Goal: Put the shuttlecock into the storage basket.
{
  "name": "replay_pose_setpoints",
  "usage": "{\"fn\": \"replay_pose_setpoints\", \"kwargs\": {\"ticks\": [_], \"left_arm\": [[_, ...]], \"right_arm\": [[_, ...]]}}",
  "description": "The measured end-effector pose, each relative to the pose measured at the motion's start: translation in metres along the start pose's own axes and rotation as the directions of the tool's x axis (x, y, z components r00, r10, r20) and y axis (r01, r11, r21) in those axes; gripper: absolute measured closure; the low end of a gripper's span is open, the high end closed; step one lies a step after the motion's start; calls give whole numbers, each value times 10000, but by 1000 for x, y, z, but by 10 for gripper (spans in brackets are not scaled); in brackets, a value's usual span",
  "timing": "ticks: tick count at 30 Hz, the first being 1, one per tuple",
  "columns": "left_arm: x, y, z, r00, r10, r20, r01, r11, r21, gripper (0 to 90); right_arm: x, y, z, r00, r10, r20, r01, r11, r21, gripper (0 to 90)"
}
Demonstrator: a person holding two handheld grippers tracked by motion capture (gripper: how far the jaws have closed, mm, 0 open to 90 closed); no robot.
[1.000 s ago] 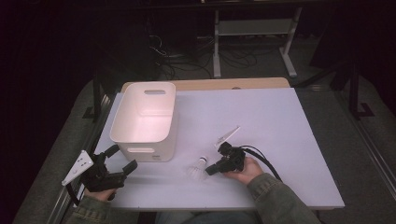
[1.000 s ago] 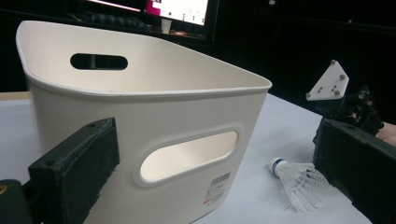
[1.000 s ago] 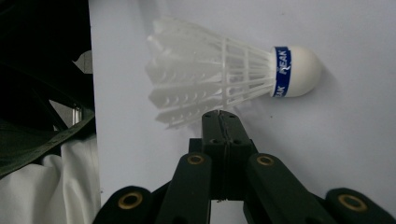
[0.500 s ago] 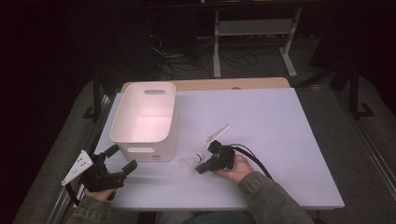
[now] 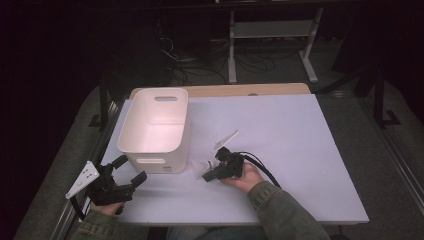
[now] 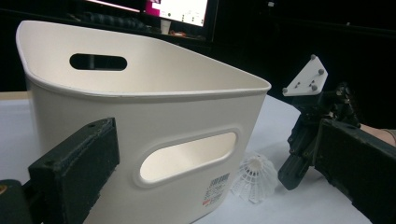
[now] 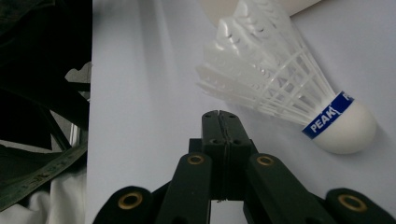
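Right gripper [image 7: 219, 116], jaws pressed together on nothing, lies just beside the shuttlecock [image 7: 285, 88] on the white table [image 5: 300, 150] near the bin [image 5: 155, 130]; left gripper [image 5: 122, 177] stands wide open.

The high view hangs above the near edge of the bench [image 5: 300, 130] and looks forward and down, taking in the whole top from some way off. The left gripper view sits low at bench level, close to the white bin [image 6: 140, 126], facing its side wall. The right gripper view looks steeply down — very near — at the shuttlecock [image 7: 285, 88]. All three share the shuttlecock beside the bin.
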State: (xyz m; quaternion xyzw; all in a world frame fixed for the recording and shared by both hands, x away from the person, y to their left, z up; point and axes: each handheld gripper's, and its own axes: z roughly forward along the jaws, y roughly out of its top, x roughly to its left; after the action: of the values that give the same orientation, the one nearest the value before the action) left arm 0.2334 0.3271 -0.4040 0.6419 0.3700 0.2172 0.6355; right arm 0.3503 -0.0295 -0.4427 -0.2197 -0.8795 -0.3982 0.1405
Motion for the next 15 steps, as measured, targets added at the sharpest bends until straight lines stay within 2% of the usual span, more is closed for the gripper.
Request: {"fn": "replay_pose_setpoints", "kwargs": {"ticks": [2, 5, 6, 10, 11, 15], "left_arm": [[0, 0, 0, 10000, -22, -9, 22, 10000, -1, 0], [0, 0, 0, 10000, 4, -15, -4, 10000, 20, 0], [0, 0, 0, 10000, 2, -16, -2, 10000, 21, 0], [0, 0, 0, 10000, -2, -26, 2, 10000, 17, 0], [0, 0, 0, 10000, -16, -11, 16, 10000, 5, 0], [0, 0, 0, 10000, -2, -29, 2, 10000, 42, 0]], "right_arm": [[-2, 1, 0, 9999, -84, 65, 84, 10000, -14, 885], [-3, 4, 0, 9999, 138, 86, -138, 9999, -27, 885], [-4, 5, 1, 10000, -26, 94, 26, 10000, -53, 884], [-6, 9, 4, 9998, -27, 213, 29, 10000, -68, 885], [-8, 10, 5, 9994, -195, 298, 198, 9998, -88, 885], [-10, 11, 4, 9993, 28, 382, -21, 9998, -173, 884]]}}
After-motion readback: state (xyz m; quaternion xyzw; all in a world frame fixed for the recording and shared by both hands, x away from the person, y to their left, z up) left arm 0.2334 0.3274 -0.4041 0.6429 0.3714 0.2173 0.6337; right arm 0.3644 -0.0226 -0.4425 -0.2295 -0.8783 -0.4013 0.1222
